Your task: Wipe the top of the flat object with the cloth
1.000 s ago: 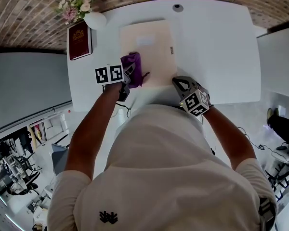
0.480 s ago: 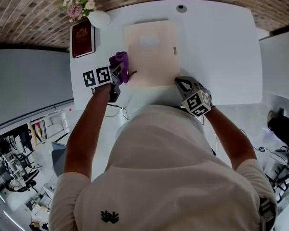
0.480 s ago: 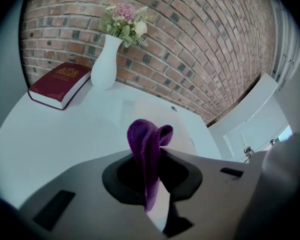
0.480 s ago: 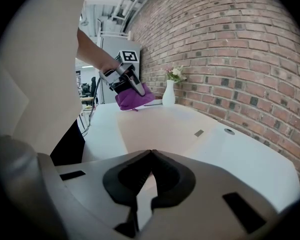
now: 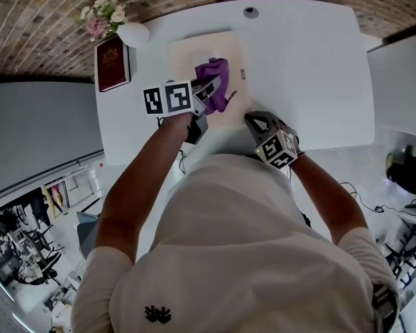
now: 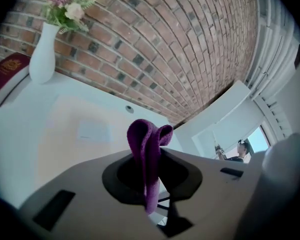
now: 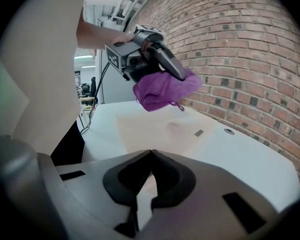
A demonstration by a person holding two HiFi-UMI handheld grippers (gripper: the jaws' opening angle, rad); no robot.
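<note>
A flat beige pad (image 5: pixel 194 53) lies on the white table (image 5: pixel 305 68). My left gripper (image 5: pixel 209 90) is shut on a purple cloth (image 5: pixel 215 77), which it holds over the middle of the pad. In the left gripper view the cloth (image 6: pixel 147 151) sticks up folded between the jaws, with the pad (image 6: pixel 75 136) beyond. The right gripper view shows the left gripper (image 7: pixel 176 73) and the cloth (image 7: pixel 162 91) hanging clear above the pad (image 7: pixel 160 129). My right gripper (image 5: pixel 255 120) is shut, its tips (image 7: pixel 151 152) meeting at the pad's near right corner.
A dark red book (image 5: pixel 112 62) and a white vase of flowers (image 5: pixel 132 33) stand at the table's far left. A round cable hole (image 5: pixel 250 12) sits behind the pad. A brick wall (image 7: pixel 250 59) backs the table. A white cabinet (image 5: pixel 402 82) stands at the right.
My left gripper has swung with the cloth from the pad's left edge to the right, over the pad's middle, and it is raised. The right gripper has stayed put.
</note>
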